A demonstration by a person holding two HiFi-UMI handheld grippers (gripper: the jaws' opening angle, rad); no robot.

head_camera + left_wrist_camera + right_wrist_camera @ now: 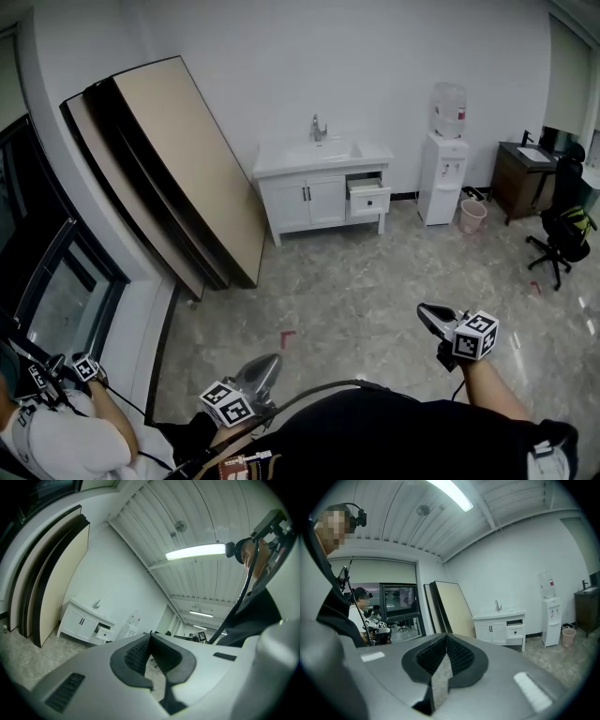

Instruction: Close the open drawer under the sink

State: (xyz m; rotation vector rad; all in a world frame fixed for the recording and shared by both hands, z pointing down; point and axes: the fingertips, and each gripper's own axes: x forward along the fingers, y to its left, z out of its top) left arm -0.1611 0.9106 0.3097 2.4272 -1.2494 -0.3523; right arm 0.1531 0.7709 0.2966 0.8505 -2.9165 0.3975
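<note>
Nearest the head camera are the wearer's dark-clad torso and, just past it, the two tongs held out over the grey marbled floor (375,272). The left tongs (272,364) and right tongs (427,312) each have their tips pressed together with nothing between them, as each gripper view also shows.

The open drawer (369,197) is at the right end of a white sink cabinet (309,202) against the far wall. It is the upper drawer, pulled part-way out, with a white front and one small dark knob, and a dark gap shows above the front. The cabinet's two doors to its left are shut, and a faucet (317,127) stands over the basin.

The drawer is well apart from both tongs, across the room and roughly between their lines. The floor between is bare except for a small red mark (287,337).

Large panels (178,159) lean on the wall left of the cabinet. To its right stand a water dispenser (442,178) and a pink bin (472,216), then a dark cabinet (520,178) and an office chair (561,234). Another person (56,441) is at the lower left.
</note>
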